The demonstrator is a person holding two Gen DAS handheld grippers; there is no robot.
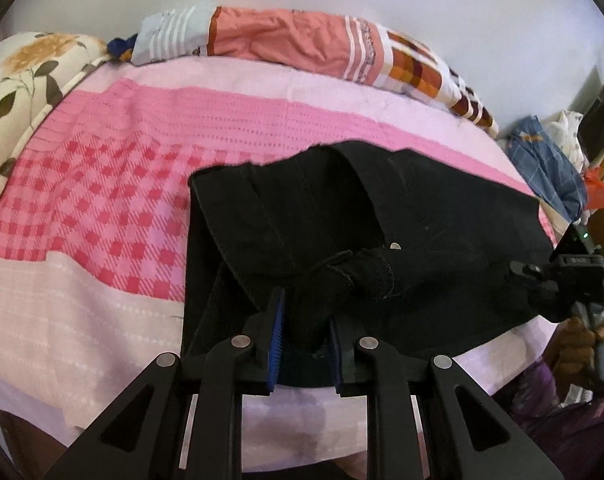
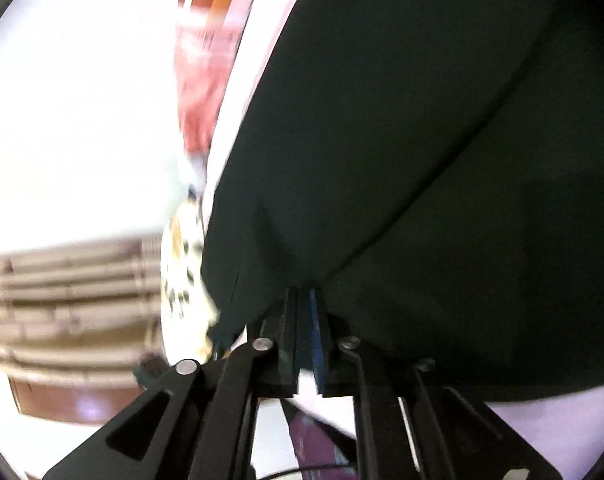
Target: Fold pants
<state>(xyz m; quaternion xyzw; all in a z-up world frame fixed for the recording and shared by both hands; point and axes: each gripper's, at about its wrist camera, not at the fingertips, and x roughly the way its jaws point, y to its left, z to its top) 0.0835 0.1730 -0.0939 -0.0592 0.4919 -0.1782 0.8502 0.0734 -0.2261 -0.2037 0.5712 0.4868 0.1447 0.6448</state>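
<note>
**While both claws pinch, black pants lie on the bed**

While the black pants (image 1: 342,216) lie folded on the pink bedsheet (image 1: 102,184), the left gripper (image 1: 304,320) squeezes a bunched bit at six o'clock. The right gripper (image 2: 304,320) pinches an edge at three o'clock.

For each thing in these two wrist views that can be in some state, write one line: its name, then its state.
black pants: folded over, lying on the bed, near edge bunched.
left gripper: shut on bunched pants fabric.
right gripper: jaws nearly together, pants edge between them; grip unclear.
pink bedspread: spread flat under the pants.
patchwork quilt: rolled along the far edge of the bed.
floral pillow: lying at the bed's far left corner.
</note>
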